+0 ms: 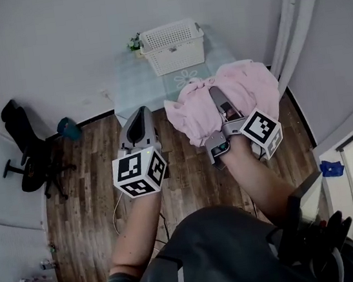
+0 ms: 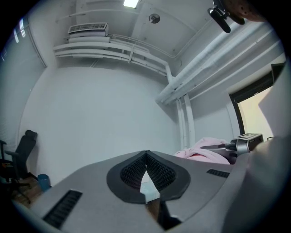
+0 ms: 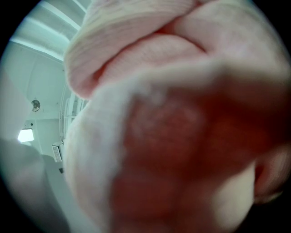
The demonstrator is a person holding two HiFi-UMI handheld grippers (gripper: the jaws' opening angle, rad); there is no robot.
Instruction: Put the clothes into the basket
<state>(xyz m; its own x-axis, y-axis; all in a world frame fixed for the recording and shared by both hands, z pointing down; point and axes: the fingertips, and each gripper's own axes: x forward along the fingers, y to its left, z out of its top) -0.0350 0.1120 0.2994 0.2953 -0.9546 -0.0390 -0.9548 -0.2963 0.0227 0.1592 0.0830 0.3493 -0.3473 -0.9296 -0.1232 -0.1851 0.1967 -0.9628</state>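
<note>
A bundled pink garment hangs above the wooden floor, with my right gripper shut on it and its jaw tips buried in the cloth. The same pink garment fills the right gripper view, close and blurred. My left gripper is beside it on the left, held level, its jaws closed with nothing between them. In the left gripper view the pink garment shows at the right. A white lattice basket stands farther ahead on a table with a pale cloth; it looks empty.
A small potted plant stands left of the basket. A black office chair and a blue bucket are on the floor at the left. White pipes run along the wall at the right, with a blue object near the right edge.
</note>
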